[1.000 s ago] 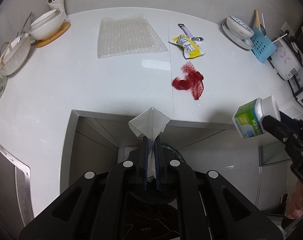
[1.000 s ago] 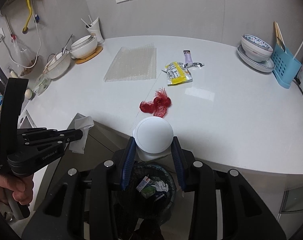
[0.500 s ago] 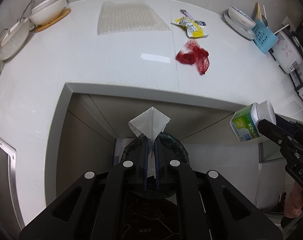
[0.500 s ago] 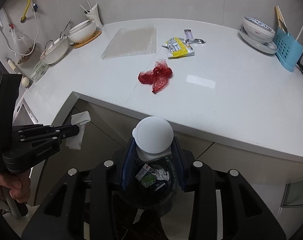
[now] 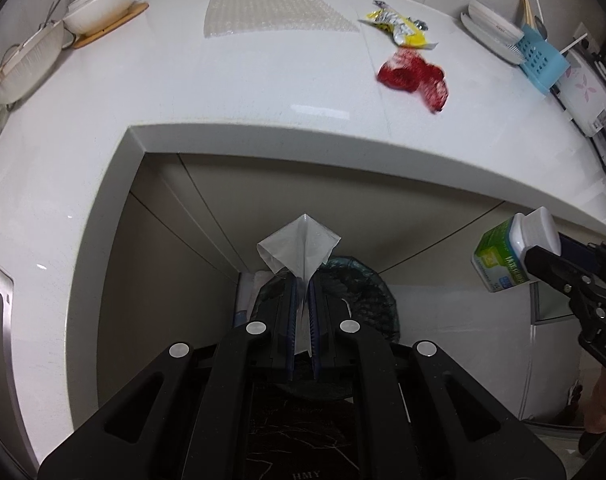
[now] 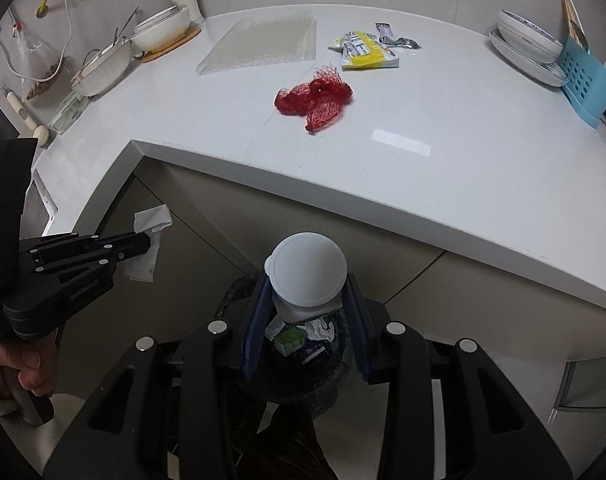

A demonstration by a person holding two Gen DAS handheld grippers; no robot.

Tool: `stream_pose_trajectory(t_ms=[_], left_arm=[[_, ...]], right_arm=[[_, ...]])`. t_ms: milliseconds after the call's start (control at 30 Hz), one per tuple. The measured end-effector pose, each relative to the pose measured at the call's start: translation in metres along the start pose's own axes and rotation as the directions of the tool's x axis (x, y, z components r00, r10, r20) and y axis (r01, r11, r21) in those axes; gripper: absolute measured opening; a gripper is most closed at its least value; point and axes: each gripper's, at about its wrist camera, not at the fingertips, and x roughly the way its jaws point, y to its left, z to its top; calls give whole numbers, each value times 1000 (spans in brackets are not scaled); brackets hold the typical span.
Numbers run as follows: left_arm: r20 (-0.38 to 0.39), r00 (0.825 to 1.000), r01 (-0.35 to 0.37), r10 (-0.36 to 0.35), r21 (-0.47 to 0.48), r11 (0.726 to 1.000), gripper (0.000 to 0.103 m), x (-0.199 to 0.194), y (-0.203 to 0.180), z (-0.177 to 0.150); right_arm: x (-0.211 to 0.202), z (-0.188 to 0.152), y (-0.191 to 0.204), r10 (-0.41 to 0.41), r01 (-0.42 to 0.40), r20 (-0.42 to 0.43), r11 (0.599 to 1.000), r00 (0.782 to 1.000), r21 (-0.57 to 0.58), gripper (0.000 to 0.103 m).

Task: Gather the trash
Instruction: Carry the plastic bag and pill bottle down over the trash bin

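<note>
Left tool: the left tool [image 5: 301, 300] is clenched tight on a crumpled white tissue [image 5: 299, 249], which fans out in a soft peak past its tips.
Right tool: the right tool [image 6: 309, 322] grasps a small white plastic bottle [image 6: 305, 276] by the neck, round ribbed cap facing the camera; the left view shows its green label.
Bin: a dark round trash bin [image 6: 303, 344] with a black liner sits on the floor right below both tools, under the overhang of the surface. Scraps of paper and a small green box already lie inside.
Trash left on the surface: beyond and above the tools lie a red mesh net [image 6: 313, 98], loose and bunched; a flat yellow snack wrapper [image 6: 365, 51]; a small foil sachet [image 6: 395, 36] just behind the wrapper; and a clear sheet of bubble wrap [image 6: 263, 42], flat and bumpy.
Surface: glossy white stone surface [image 6: 443, 168] with a rounded front edge.
Other things: bowls on a wooden trivet [image 6: 161, 32] far left of the tools, stacked dishes and a blue cutlery holder [image 6: 589, 80] far right.
Risk, tissue: it is light and could drift sideways on release, landing outside the bin's rim, or cling to the pads.
Risk, bottle: hard and rounded; dropped off-centre it may strike the rim and bounce onto the floor.
Risk, crowding: both tools hang near each other over one opening and could knock together.
</note>
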Motion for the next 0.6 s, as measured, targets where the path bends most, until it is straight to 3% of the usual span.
stream_pose_trajectory(t_ms=[167,600], left_arm=[[-20,1000,-20,20,7,1000,5,18,3,-7],[-7,1000,11,-11,31,999,5,49,4,-22]], right_arm=[[15,-8,-2,4,-4,-24,1000,1000,-2,35],[57,-33,-11,35,-36,-72,999,997,-10,35]])
